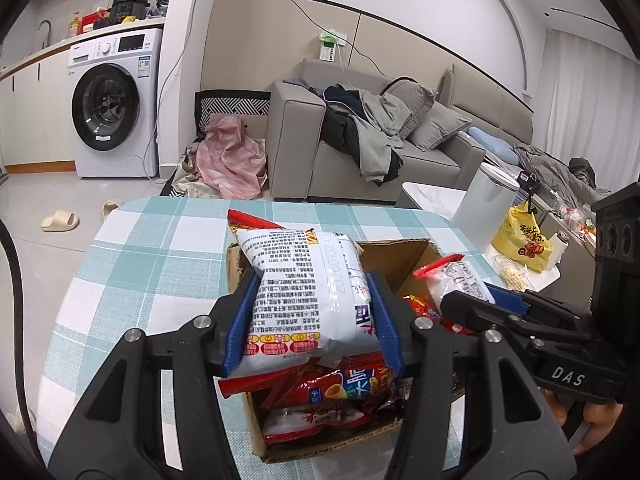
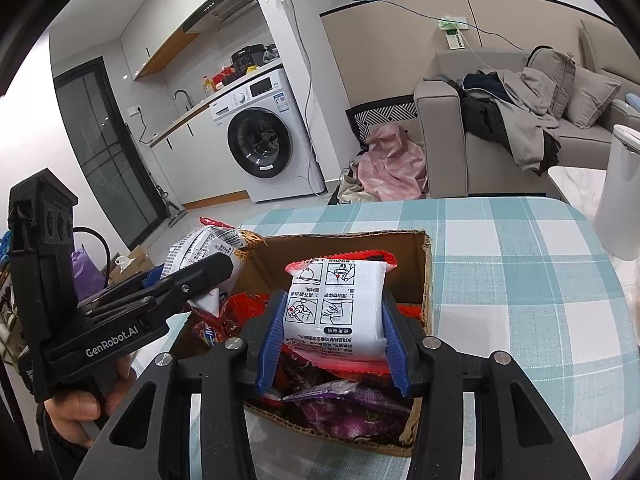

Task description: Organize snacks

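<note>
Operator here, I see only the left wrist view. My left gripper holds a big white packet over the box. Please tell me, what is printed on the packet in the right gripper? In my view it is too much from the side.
Observer: The small white packet shows four line drawings of usage steps, with a red zigzag edge on top.
Operator: Is the right gripper really closed on it?
Observer: Yes, the right gripper has both blue pads pressed on the packet's sides, above the cardboard box.
Operator: What lies in the box under it?
Observer: A purple snack bag lies at the near end, below that packet.
</note>
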A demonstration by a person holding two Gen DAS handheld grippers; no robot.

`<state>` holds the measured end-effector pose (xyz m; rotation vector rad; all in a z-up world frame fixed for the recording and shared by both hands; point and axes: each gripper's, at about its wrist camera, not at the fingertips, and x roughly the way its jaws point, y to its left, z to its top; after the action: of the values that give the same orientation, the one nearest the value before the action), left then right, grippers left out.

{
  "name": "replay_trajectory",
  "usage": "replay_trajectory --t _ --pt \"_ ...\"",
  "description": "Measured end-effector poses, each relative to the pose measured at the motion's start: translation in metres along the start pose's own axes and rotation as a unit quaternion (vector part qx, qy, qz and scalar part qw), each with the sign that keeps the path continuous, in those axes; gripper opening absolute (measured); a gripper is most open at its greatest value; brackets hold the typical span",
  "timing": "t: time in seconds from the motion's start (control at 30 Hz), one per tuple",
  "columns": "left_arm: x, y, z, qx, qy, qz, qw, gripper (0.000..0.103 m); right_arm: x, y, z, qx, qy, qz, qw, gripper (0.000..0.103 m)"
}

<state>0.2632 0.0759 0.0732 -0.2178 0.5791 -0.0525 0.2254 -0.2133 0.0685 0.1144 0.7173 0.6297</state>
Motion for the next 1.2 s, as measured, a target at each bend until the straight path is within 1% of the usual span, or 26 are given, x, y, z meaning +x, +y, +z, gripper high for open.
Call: replay_trajectory --t 0.3,0.43,0.53,0.63,0.7,0.73,0.77,0.8,0.83,0.87,0.9,0.93,0.97,1.0,1.03,1.07,1.13,1.2 --pt "0.022 0.006 0.002 0.0 0.018 -0.009 0.9998 0.051 0.022 -0.008 0.009 0.009 0.019 0.006 1.0 0.046" --pt "0.031 0.003 -0.001 0.016 0.028 -0.009 0.9994 0.053 0.03 -0.007 0.012 0.008 0.022 0.007 1.0 0.046" --pt "0.036 -0.001 -0.006 0.031 0.031 -0.001 0.999 0.056 0.034 -0.006 0.013 0.004 0.028 0.006 1.0 0.046" --pt "0.036 -0.002 -0.008 0.028 0.032 -0.002 0.9991 0.057 0.035 -0.005 0.013 -0.002 0.03 0.0 1.0 0.047" --pt "0.033 0.001 -0.009 0.024 0.028 -0.005 0.9993 0.059 0.031 -0.004 0.012 -0.006 0.026 -0.003 1.0 0.05" --pt "0.031 0.002 -0.009 0.023 0.026 -0.005 0.9994 0.064 0.029 -0.004 0.012 -0.009 0.023 -0.004 1.0 0.054" --pt "0.029 0.003 -0.01 0.021 0.024 -0.005 0.9995 0.071 0.026 -0.003 0.012 -0.012 0.02 -0.006 1.0 0.06" --pt "0.026 0.004 -0.011 0.02 0.021 -0.003 0.9996 0.074 0.022 -0.004 0.012 -0.014 0.016 -0.007 1.0 0.064" --pt "0.023 0.004 -0.011 0.021 0.018 -0.003 0.9996 0.079 0.017 -0.005 0.012 -0.016 0.01 -0.008 1.0 0.07" --pt "0.018 0.004 -0.012 0.025 0.013 -0.006 0.9996 0.08 0.011 -0.007 0.012 -0.016 0.003 -0.01 1.0 0.074" --pt "0.013 0.003 -0.013 0.028 0.008 -0.008 0.9995 0.081 0.006 -0.009 0.012 -0.016 -0.001 -0.011 1.0 0.077" --pt "0.009 0.002 -0.014 0.032 0.003 -0.008 0.9994 0.083 0.001 -0.01 0.011 -0.016 -0.005 -0.01 1.0 0.084" --pt "0.003 0.0 -0.015 0.034 0.0 -0.008 0.9994 0.086 -0.004 -0.012 0.01 -0.016 -0.009 -0.01 1.0 0.093" --pt "-0.004 -0.001 -0.017 0.037 -0.005 -0.009 0.9993 0.089 -0.01 -0.013 0.009 -0.015 -0.012 -0.008 1.0 0.097" --pt "-0.009 -0.002 -0.018 0.039 -0.007 -0.009 0.9992 0.094 -0.014 -0.014 0.007 -0.014 -0.015 -0.004 1.0 0.102" --pt "-0.016 -0.002 -0.02 0.039 -0.013 -0.01 0.9991 0.103 -0.02 -0.015 0.005 -0.014 -0.021 0.002 1.0 0.102" --pt "-0.03 -0.002 -0.024 0.036 -0.029 -0.014 0.9988 0.102 -0.03 -0.014 0.001 -0.02 -0.031 0.004 0.999 0.102" --pt "-0.045 -0.002 -0.028 0.033 -0.034 -0.017 0.9987 0.102 -0.041 -0.011 -0.006 -0.03 -0.041 0.008 0.999 0.103"
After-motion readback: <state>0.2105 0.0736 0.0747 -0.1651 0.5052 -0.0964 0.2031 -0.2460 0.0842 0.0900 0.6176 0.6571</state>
